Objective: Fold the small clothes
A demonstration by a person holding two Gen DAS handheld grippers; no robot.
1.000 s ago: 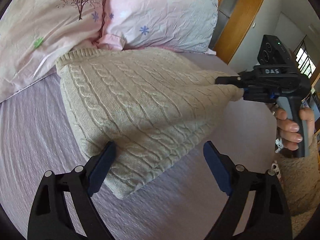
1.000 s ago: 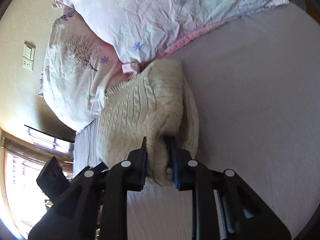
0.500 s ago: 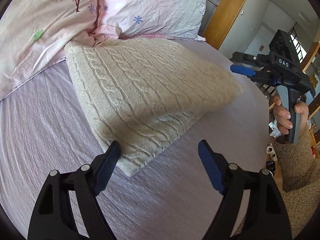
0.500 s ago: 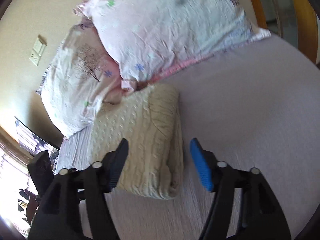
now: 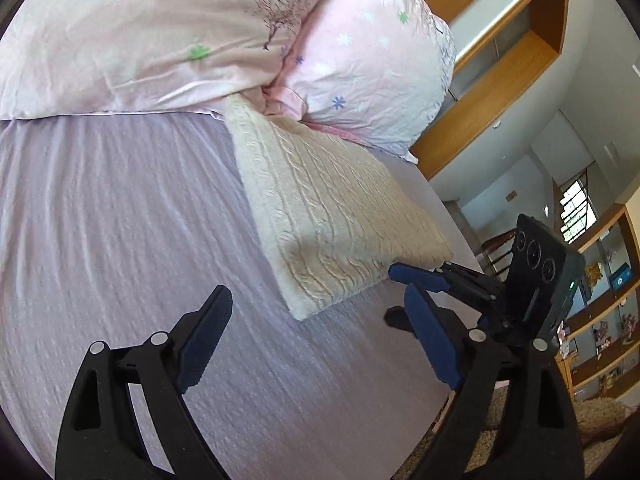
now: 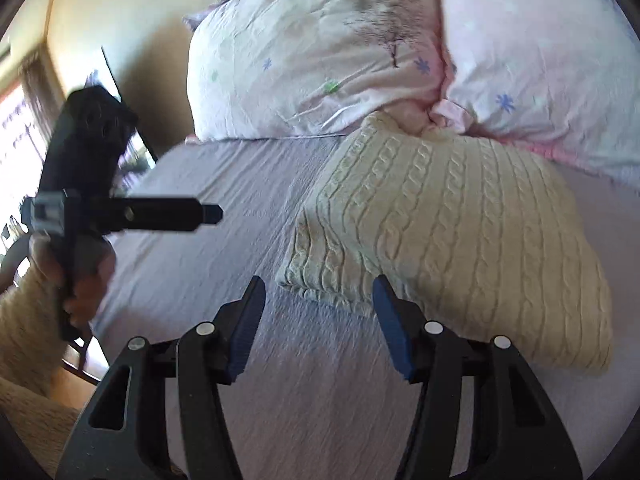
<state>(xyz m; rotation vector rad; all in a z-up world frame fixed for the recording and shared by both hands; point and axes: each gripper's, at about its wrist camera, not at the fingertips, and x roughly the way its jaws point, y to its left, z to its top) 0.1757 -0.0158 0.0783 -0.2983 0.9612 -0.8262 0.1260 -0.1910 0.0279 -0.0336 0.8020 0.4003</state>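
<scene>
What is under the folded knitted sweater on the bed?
The sweater lies on the purple bedsheet. Its far edge touches two pink pillows. Whatever lies between its folded layers or beneath it is covered, so nothing more can be seen.

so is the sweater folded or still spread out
Folded: the sweater lies as a compact thick rectangle on the bed, with stacked layers showing at its near edge. Neither gripper holds it.
</scene>
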